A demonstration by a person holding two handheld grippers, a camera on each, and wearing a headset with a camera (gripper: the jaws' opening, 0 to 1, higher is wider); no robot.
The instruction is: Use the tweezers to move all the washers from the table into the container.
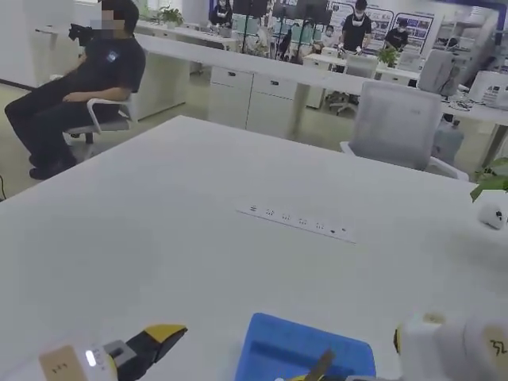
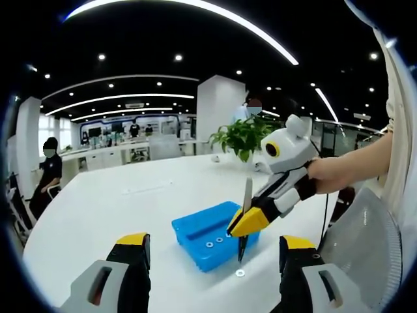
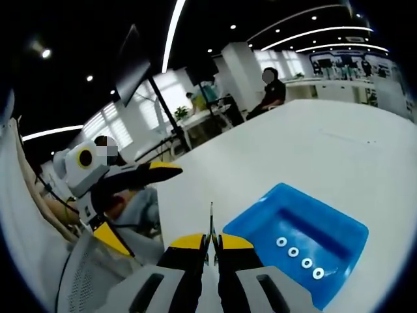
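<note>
Fingers (image 2: pixel 133 240) of the left gripper (image 2: pixel 215 242) stand wide apart. In the head view we find this gripper at 7 o'clock, cut by the lower edge, with one yellow tip showing. From 9 through 12 o'clock of it the white table (image 1: pixel 159 238) lies bare up to its far edge.

We log the blue container (image 2: pixel 192 248) at 6 o'clock in the head view, its near side cut off by the frame. In the right gripper view we count four washers (image 3: pixel 300 257) in a row on its floor; in the left gripper view they are too small for a sure count. One loose washer (image 2: pixel 240 272) lies on the table at 5 o'clock of the container, just beside its near corner.

Over that loose washer the tweezers (image 2: pixel 247 194) hang nearly upright, tips just above it; we cannot tell whether they touch. In the head view they show as a short blurred strip at the bottom edge.

On the right gripper (image 3: pixel 213 242) the fingers (image 3: pixel 238 242) are clamped on the tweezers. In the head view it is a blurred white body at 5 o'clock, its jaws cut off. A power strip (image 1: pixel 298 221) lies at 12 o'clock of the container, well apart, with bare table between. Past the far edge, a chair (image 1: pixel 397 119) stands at 1 o'clock.
</note>
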